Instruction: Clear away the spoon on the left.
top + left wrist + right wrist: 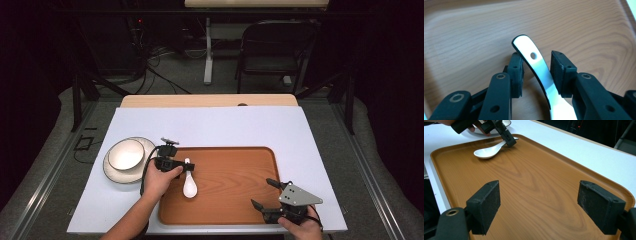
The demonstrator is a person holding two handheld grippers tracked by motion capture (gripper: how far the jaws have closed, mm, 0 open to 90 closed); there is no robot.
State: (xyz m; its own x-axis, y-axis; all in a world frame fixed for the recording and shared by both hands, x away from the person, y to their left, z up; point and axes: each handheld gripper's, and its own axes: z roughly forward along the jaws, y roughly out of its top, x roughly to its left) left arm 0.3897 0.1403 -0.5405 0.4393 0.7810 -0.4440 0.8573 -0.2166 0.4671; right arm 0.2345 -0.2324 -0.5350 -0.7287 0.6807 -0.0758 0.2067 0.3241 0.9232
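Note:
A white ceramic spoon (pixel 190 187) lies on the wooden tray (pixel 235 200), near its left end, with the handle pointing to the far side. My left gripper (pixel 186 166) straddles that handle (pixel 534 62). The jaws stand apart; there is a gap beside the left pad, and the handle leans near the right pad (pixel 560 72). From the right gripper view the spoon (pixel 486 152) rests flat with the left gripper (pixel 509 141) at its handle end. My right gripper (pixel 261 192) hovers wide open over the tray's near right corner, nothing between its pads (pixel 486 205).
A white bowl (pixel 126 154) sits on a plate (pixel 119 176) on the white table cover, just left of the tray. The tray's raised rim (pixel 599 173) runs around the wood surface. A folding chair (pixel 275 45) stands beyond the table.

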